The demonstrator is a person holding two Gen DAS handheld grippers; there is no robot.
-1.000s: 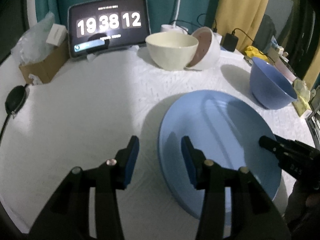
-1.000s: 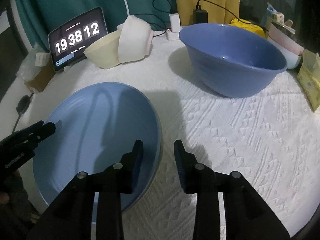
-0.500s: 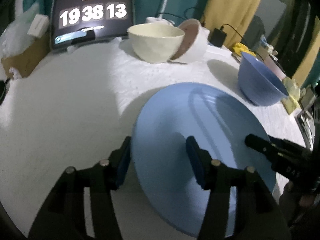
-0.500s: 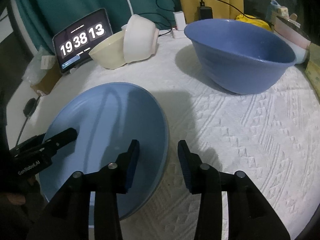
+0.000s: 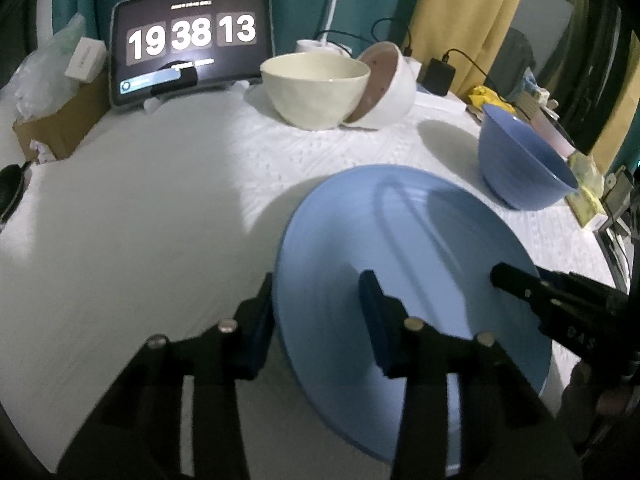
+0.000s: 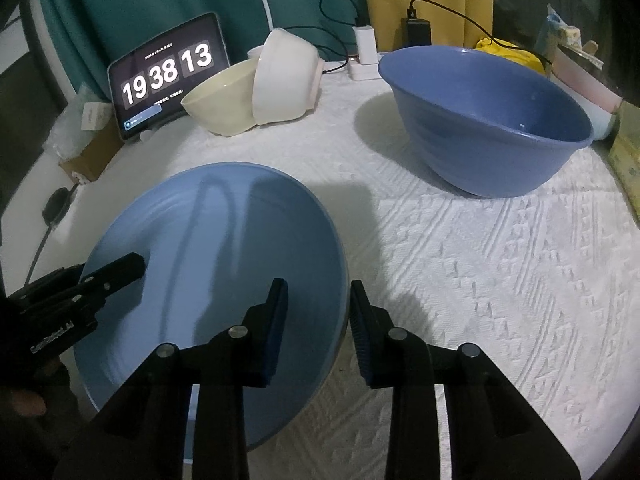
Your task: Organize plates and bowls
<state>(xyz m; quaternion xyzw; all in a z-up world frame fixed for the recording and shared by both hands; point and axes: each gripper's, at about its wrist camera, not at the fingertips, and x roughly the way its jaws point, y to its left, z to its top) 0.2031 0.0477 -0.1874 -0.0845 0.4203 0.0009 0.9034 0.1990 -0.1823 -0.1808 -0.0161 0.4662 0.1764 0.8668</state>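
A large light-blue plate [image 5: 420, 240] [image 6: 224, 248] lies on the white textured cloth near the front edge. My left gripper [image 5: 316, 312] straddles its left rim, one finger outside and one over the plate, jaws open. My right gripper [image 6: 318, 320] straddles its right rim the same way, jaws open. A big blue bowl [image 6: 484, 116] [image 5: 520, 164] stands behind to the right. A cream bowl [image 5: 316, 88] [image 6: 222, 100] stands at the back with a white bowl [image 5: 384, 84] [image 6: 286, 80] tipped against it.
A tablet clock [image 5: 192, 44] reading 19 38 13 stands at the back left beside a cardboard box [image 5: 60, 120] with plastic bags. Chargers and cables [image 6: 364, 52] lie at the back. Yellow packets [image 6: 628, 160] and clutter sit at the right edge.
Both grippers have moved inward over the plate's opposite rims, so each now has one finger over the plate. The plate looks tilted slightly. The clock went from 12 to 13.
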